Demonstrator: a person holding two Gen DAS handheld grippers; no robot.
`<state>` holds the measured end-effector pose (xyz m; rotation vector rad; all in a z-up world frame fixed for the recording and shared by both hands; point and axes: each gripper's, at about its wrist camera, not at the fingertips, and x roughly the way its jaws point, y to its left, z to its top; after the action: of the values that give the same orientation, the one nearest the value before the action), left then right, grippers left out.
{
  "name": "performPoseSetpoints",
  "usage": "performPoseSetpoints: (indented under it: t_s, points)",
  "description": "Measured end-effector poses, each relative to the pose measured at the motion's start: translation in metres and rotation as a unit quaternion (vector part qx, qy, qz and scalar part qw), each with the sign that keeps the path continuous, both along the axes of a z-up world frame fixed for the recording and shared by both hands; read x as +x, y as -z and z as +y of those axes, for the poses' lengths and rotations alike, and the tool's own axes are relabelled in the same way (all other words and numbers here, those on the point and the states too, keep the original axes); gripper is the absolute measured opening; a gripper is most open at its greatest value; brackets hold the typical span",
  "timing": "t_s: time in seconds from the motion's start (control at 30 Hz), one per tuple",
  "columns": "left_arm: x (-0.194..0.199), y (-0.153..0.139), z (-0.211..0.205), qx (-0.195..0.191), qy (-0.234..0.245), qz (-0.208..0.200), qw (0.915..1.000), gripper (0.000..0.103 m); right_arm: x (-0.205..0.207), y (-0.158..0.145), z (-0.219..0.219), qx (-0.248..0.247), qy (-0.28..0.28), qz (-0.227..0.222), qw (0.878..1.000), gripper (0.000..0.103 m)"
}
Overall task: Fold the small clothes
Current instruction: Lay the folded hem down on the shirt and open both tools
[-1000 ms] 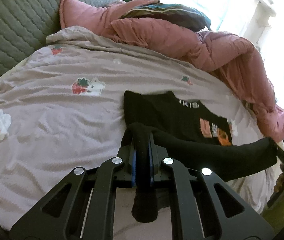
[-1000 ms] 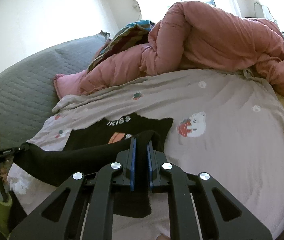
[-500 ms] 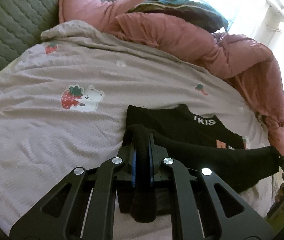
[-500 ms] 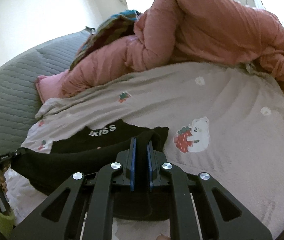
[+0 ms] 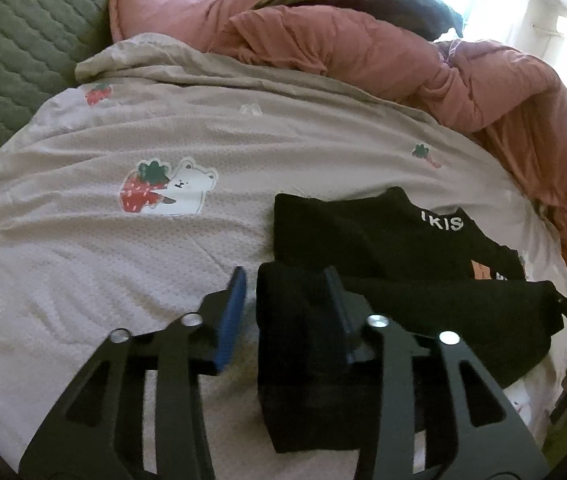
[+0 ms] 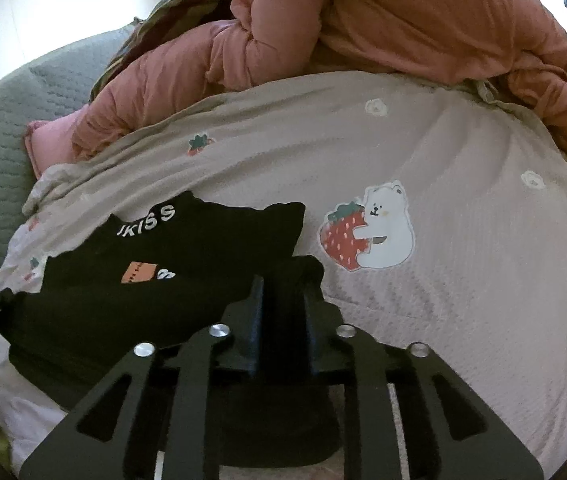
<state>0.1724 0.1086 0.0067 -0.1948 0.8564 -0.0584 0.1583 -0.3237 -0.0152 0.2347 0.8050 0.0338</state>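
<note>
Left wrist view shows the left gripper with its fingers spread apart, the black fabric draped against the right finger but not pinched. The black shirt lies on the grey bedsheet, and its near edge has been brought up over the body, so I'd say we're at the end of a fold pass, letting the folded edge go.

In the right wrist view the right gripper has black cloth between its fingers, which stand a little apart, so I honestly can't tell if it's clamped or already loose. The shirt's printed part peeks out just beyond the folded flap, close in front of the gripper.

Next move probably needs both grippers backing out without dragging the flap, then grabbing one side for a crosswise fold. Pink duvet is well clear.
</note>
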Motion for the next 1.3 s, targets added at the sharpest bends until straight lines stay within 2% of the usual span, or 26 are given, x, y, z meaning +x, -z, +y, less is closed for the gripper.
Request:
performPoseSetpoints:
  t_s: [0.03,0.1,0.23,0.3,0.53,0.83,1.23,1.27,1.3]
  points:
    - [-0.002,-0.001,-0.001,0.008,0.000,-0.005,1.0000,0.041,-0.002,-0.002,0.000,-0.002,0.001,-0.005,1.000,0.046]
    - [-0.008,-0.005,-0.005,0.026,0.002,-0.016,0.9995,0.041,-0.007,-0.008,0.001,-0.006,0.003,-0.014,1.000,0.048]
    - [-0.019,-0.013,-0.011,0.046,0.001,-0.040,0.9981,0.055,-0.020,-0.018,0.002,-0.009,0.003,-0.026,1.000,0.050]
    - [-0.026,-0.018,-0.015,0.052,-0.001,-0.056,0.9971,0.059,-0.029,-0.024,0.004,-0.016,0.001,-0.037,0.999,0.056]
    - [-0.044,-0.031,-0.033,0.062,0.020,-0.091,0.9938,0.069,-0.054,-0.039,0.019,-0.029,-0.028,-0.055,0.998,0.057]
    - [-0.058,-0.022,-0.053,0.062,0.049,-0.081,0.9936,0.081,-0.067,-0.038,0.053,-0.032,-0.084,-0.049,0.995,0.057]
    - [-0.072,0.002,-0.083,0.061,0.103,-0.038,0.9921,0.081,-0.074,-0.023,0.091,-0.033,-0.139,-0.023,0.989,0.057]
    - [-0.073,0.005,-0.086,0.060,0.108,-0.035,0.9917,0.080,-0.075,-0.020,0.094,-0.034,-0.144,-0.019,0.989,0.057]
    - [-0.074,0.008,-0.090,0.060,0.116,-0.030,0.9911,0.072,-0.075,-0.019,0.096,-0.034,-0.146,-0.017,0.989,0.057]
